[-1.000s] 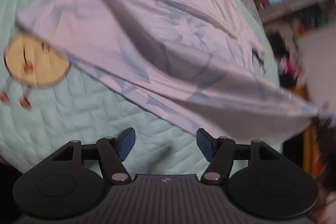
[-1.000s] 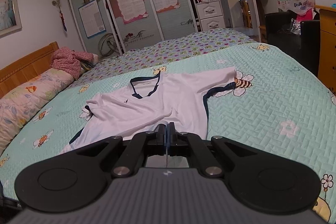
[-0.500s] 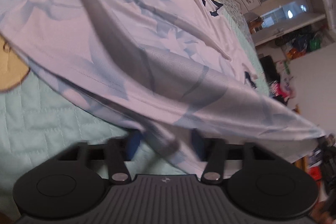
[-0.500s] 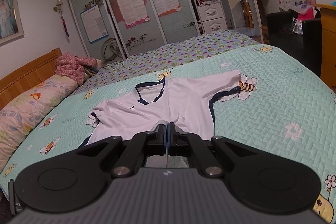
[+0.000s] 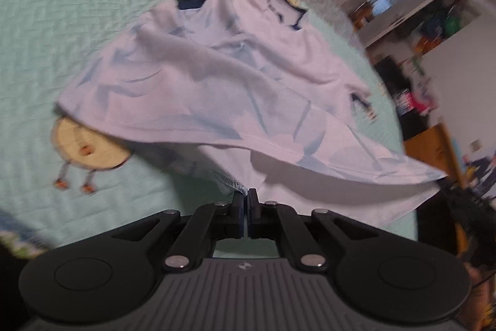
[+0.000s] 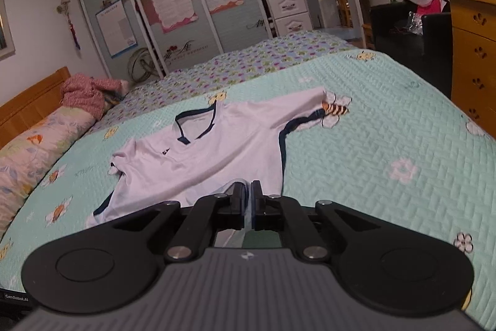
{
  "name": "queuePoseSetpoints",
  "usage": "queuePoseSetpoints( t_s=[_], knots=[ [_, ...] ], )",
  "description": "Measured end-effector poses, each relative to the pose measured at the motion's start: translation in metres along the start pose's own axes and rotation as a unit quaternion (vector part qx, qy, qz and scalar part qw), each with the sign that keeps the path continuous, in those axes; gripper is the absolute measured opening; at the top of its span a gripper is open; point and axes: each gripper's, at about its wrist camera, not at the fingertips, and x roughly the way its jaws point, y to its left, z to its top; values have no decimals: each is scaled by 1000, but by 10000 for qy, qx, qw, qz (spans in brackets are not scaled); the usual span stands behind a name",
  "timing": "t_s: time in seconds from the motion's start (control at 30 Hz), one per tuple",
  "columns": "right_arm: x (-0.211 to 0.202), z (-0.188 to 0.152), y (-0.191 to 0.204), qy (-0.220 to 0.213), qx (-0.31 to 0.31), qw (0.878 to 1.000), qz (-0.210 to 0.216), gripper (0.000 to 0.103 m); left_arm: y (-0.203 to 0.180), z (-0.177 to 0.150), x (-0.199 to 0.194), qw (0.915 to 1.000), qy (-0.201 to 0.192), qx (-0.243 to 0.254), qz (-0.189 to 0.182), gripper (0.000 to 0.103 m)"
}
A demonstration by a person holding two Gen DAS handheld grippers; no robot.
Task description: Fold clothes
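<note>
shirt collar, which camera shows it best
The right wrist view. There the white shirt lies spread on the green bedspread and its navy V-neck collar is sharp and seen whole. In the left wrist view the collar is blurred, far off and partly lost in bunched folds.

My left wrist view looks steeply down along the left gripper [image 5: 248, 197], close over the hem of the white shirt [image 5: 217, 89] on the green quilt [image 5: 77, 36], with shelves at the upper right edge. My right wrist view sits lower-angled behind the right gripper [image 6: 250, 191], facing across the bed toward the wardrobe doors [image 6: 173, 17]. I see the same shirt [image 6: 217, 151] and quilt [image 6: 387, 129] in both
</note>
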Motion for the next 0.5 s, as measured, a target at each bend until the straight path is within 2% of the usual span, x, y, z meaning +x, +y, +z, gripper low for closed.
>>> queuePoseSetpoints(
  t_s=[0.2,0.5],
  knots=[
    [-4,-32,1,362,-466,9981,-196,6,12,-2,18,9988,259,65,402,0],
    [-1,-70,-23,829,-736,9923,-560,6,10,0,15,9979,271,293,502,1]
  ],
)
